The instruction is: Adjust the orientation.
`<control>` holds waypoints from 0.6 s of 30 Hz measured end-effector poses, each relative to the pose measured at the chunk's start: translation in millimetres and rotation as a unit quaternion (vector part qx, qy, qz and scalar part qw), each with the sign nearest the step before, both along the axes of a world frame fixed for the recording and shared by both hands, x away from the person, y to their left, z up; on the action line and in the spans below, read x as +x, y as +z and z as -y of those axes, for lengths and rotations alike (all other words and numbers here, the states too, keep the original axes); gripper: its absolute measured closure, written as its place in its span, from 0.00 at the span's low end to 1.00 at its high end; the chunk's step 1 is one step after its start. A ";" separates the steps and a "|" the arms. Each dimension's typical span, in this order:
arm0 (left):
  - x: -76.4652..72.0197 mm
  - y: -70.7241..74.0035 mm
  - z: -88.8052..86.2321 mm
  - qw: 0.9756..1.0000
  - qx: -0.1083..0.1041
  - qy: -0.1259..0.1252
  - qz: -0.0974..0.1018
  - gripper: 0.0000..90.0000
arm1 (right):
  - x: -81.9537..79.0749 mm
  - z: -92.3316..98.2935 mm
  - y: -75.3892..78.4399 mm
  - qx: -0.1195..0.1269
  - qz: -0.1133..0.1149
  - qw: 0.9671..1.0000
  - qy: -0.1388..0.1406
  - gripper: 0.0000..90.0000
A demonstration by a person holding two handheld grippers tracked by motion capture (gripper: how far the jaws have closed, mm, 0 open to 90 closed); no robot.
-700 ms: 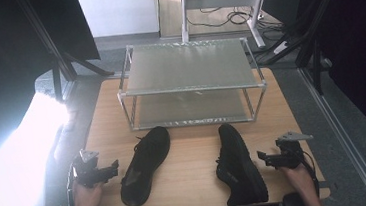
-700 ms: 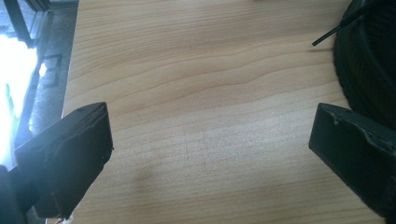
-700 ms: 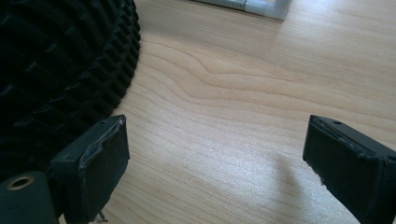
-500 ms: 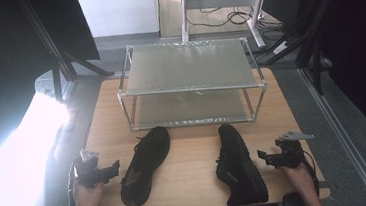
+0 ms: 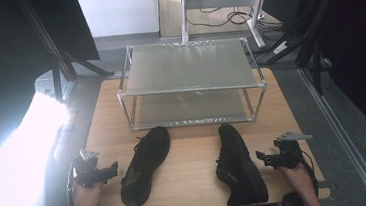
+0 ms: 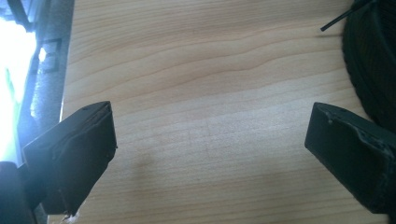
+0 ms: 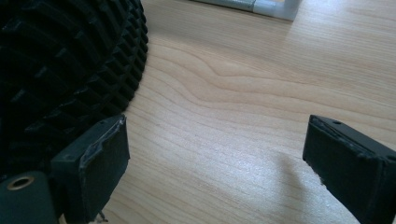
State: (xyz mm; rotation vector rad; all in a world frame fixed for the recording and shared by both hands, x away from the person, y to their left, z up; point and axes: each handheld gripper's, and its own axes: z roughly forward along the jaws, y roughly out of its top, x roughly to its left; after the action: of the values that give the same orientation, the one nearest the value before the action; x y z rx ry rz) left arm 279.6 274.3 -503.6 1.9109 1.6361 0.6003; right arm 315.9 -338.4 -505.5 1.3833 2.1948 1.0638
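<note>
A: Is anything changing since a moment ago?

B: No, you are holding both hands where they were. Your left gripper [image 5: 110,170] is hanging wide open with nothing in it near the table's [image 5: 190,147] front left corner, just beside the left shoe [image 5: 145,165]

A: And the right?

B: Your right gripper [image 5: 262,157] is gaping empty too, by the front right edge, beside the right shoe [image 5: 238,164]. The rack [image 5: 188,66] is standing along the back edge, both shelves bare, so I judge you are not yet starting the pickup
</note>
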 end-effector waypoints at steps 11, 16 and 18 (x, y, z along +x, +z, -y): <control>-7.0 -0.7 -1.2 1.000 0.005 -0.020 -0.011 0.00 | 0.0 -0.3 -0.1 0.002 -0.001 1.000 -0.002 0.08; -11.4 -1.4 5.4 0.999 0.012 -0.041 -0.022 0.00 | -0.1 -0.9 0.3 0.003 -0.001 1.000 -0.003 0.09; -11.4 -2.0 7.4 0.999 0.014 -0.045 -0.024 0.00 | 0.1 -1.1 0.2 0.003 -0.001 1.000 -0.002 0.09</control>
State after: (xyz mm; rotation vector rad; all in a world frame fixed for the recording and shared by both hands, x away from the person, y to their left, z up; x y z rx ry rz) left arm 268.2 266.9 -505.6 2.0232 1.5684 0.5473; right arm 315.9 -337.3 -505.2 1.3917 2.1900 1.0695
